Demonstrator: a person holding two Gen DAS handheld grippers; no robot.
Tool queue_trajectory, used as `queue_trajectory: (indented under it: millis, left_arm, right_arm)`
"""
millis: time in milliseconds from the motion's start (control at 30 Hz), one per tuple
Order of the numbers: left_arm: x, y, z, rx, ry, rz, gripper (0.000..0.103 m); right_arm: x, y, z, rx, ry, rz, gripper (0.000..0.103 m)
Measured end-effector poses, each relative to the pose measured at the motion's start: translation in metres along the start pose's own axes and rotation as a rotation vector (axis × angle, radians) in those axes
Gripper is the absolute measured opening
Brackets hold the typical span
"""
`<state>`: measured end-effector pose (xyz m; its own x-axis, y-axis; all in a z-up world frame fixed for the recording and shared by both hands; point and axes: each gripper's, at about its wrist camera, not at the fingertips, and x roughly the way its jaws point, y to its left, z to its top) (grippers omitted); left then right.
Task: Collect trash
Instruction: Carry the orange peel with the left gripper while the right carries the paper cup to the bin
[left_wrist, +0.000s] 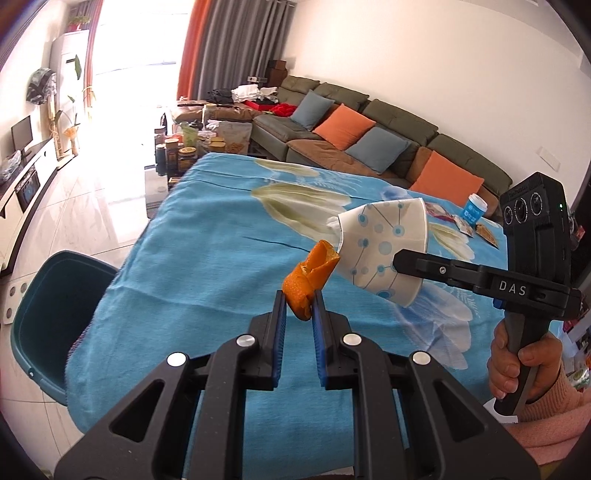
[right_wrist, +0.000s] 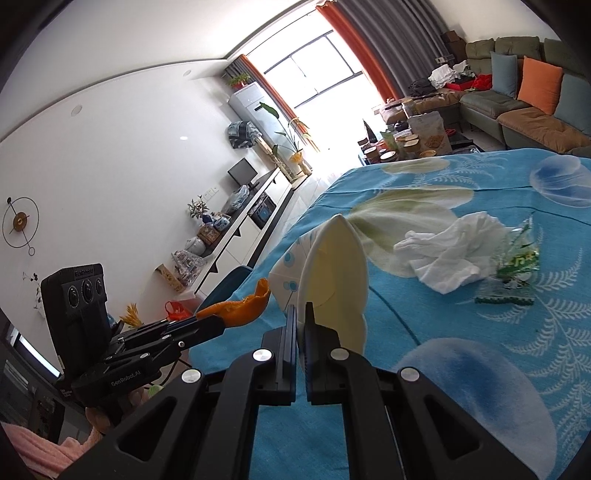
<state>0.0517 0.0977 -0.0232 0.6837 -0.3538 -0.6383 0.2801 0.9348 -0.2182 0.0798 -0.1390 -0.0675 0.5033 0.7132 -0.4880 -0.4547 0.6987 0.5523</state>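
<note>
Now both tongs are loaded: the left tongs (left_wrist: 299, 295) pinch a curled orange peel (left_wrist: 308, 275), the right tongs (right_wrist: 301, 314) clamp a squashed white paper cup with blue dots (right_wrist: 338, 273), both aloft over the blue floral counter (left_wrist: 207, 236). Next, probably, dropping the peel into the cup or carrying both to a bin; none shows.

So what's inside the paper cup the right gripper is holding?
In the right wrist view the squashed paper cup shows only a bare cream inner wall. Its bottom is hidden by the flattened rim and the right gripper pinching it, so small leftovers cannot be ruled out.
</note>
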Motion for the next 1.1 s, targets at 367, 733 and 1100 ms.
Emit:
queue_trajectory:
  millis: [367,733,1100]
  left_arm:
    - [-0.015,0.035,-0.003,-0.056,-0.025,0.067,0.014]
    - [-0.037,0.076,-0.006,-0.124,-0.06,0.162,0.014]
    - [-0.057,0.126,-0.009,-0.203,-0.083,0.261,0.014]
  right_arm:
    - [0.03,0.026,0.006,-0.05,0.054,0.044,0.003]
    - [0.067,0.058,0.014,-0.109,0.125,0.097,0.003]
    - [0.104,0.097,0.023,-0.193,0.177,0.136,0.003]
